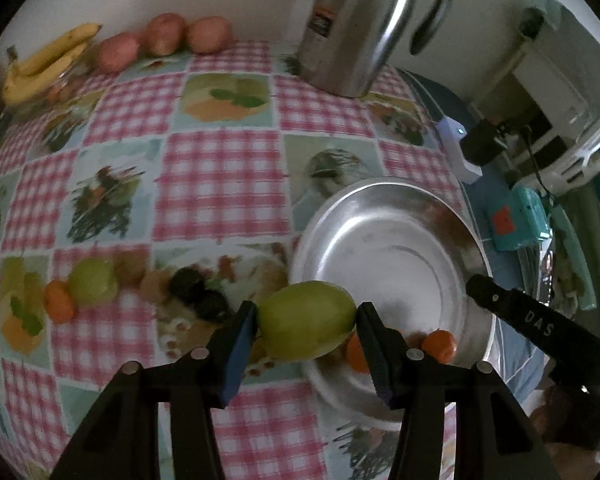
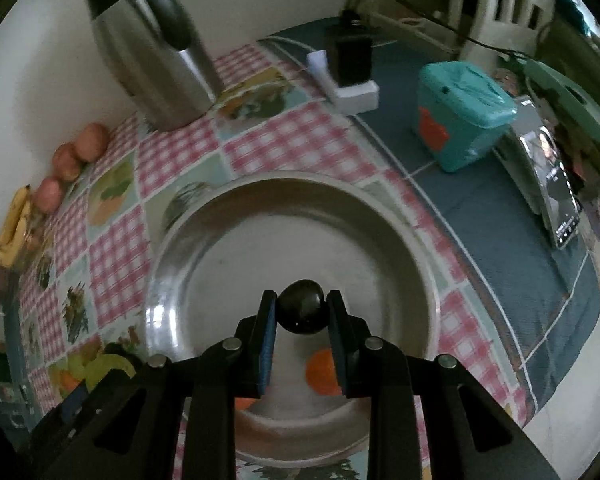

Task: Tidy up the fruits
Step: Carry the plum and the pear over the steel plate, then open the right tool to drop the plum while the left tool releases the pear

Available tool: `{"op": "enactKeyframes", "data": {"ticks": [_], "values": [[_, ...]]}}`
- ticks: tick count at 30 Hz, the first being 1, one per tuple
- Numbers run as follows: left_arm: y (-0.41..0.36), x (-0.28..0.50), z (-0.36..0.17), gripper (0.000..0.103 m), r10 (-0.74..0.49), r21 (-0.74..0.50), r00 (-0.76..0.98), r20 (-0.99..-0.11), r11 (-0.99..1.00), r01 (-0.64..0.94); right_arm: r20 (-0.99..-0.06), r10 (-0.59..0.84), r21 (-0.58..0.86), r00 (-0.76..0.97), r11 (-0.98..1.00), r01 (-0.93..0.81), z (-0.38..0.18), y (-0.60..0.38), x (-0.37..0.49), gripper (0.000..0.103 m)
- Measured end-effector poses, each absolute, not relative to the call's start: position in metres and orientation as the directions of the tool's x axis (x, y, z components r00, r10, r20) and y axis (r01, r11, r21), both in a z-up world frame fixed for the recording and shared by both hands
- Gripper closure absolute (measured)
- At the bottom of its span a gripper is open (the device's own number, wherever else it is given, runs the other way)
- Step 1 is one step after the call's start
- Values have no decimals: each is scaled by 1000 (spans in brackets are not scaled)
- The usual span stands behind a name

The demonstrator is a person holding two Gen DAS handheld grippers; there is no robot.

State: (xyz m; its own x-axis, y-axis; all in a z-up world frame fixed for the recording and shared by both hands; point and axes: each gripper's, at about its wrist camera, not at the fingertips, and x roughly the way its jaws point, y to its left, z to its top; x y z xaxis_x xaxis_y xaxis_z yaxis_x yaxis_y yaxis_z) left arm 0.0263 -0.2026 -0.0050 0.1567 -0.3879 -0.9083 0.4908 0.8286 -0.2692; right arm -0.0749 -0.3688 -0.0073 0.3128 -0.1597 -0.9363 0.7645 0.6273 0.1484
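Green fruit (image 1: 306, 320) gripped, dark plum (image 2: 302, 312) gripped, metal plate (image 2: 204, 248) below

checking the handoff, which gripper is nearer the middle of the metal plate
Right. The right gripper holds a dark fruit over the middle of the metal plate. The left gripper, holding a green fruit, is at its rim.

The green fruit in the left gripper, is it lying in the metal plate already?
No, the green fruit is clamped between the left gripper's pads, held up at the near rim of the metal plate.
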Motion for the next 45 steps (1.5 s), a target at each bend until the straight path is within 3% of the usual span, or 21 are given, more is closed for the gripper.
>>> {"op": "enactKeyframes", "data": {"ticks": [11, 32, 39, 41, 43, 45], "values": [[-246, 16, -24, 49, -398, -235, 178, -900, 787, 570, -942, -139, 166, 306, 600, 783, -19, -377, -82, 77], [-244, 11, -29, 47, -385, -201, 196, -902, 775, 599, -965, -114, 119, 234, 606, 786, -40, -371, -74, 76], [-239, 12, -23, 42, -388, -213, 185, -903, 777, 592, -960, -148, 101, 238, 609, 787, -28, -371, -76, 64], [-237, 12, -20, 40, -384, -209, 188, -904, 780, 590, -956, -154, 106, 250, 611, 784, -23, -371, -77, 56], [-235, 12, -17, 39, -377, -200, 194, -905, 784, 588, -952, -158, 113, 262, 614, 781, -19, -369, -76, 41], [-231, 14, -15, 38, -355, -180, 204, -913, 796, 578, -949, -156, 121, 274, 622, 773, -17, -368, -75, 41]]}}
